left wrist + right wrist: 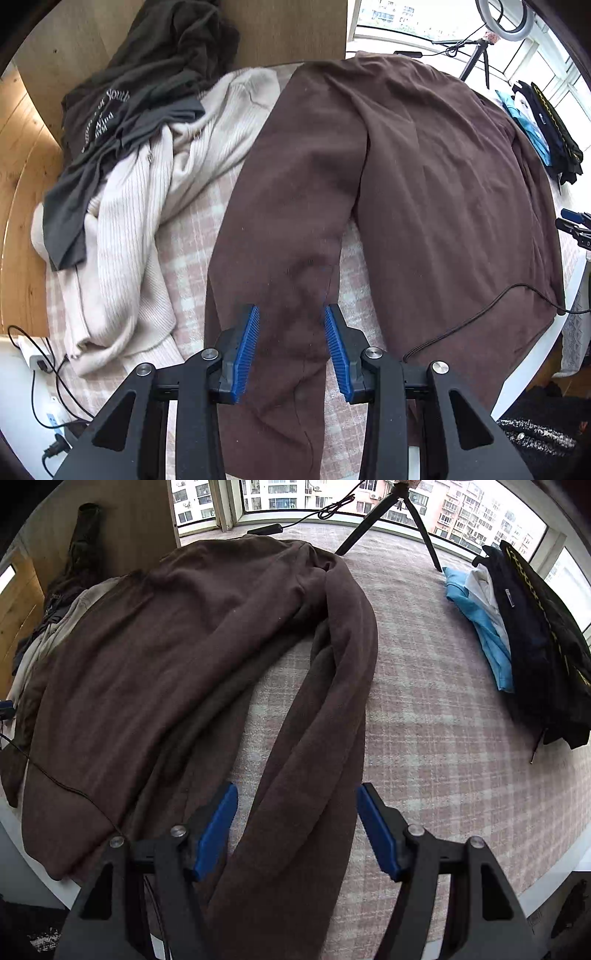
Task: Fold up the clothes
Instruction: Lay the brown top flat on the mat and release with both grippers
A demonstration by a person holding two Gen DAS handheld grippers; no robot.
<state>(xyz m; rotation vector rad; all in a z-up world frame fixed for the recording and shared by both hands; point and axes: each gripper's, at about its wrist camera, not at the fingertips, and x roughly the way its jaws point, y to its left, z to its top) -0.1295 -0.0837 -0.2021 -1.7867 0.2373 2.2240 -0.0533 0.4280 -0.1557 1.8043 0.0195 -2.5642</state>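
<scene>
A brown long-sleeved top (pixel 424 177) lies spread on the pink checked bed cover (pixel 192 236); it also shows in the right wrist view (pixel 155 657). My left gripper (pixel 291 317) is open, its blue pads on either side of the left sleeve (pixel 280 258), just above it. My right gripper (pixel 297 797) is open and straddles the right sleeve (pixel 317 738), which runs down between the fingers. Neither gripper holds any cloth.
A cream ribbed garment (pixel 140 221) and a dark grey printed shirt (pixel 122 110) lie heaped at the left. Folded blue, white and black clothes (pixel 517 627) are stacked at the right. A tripod (pixel 399 517) stands at the far edge. A black cable (pixel 480 314) crosses the hem.
</scene>
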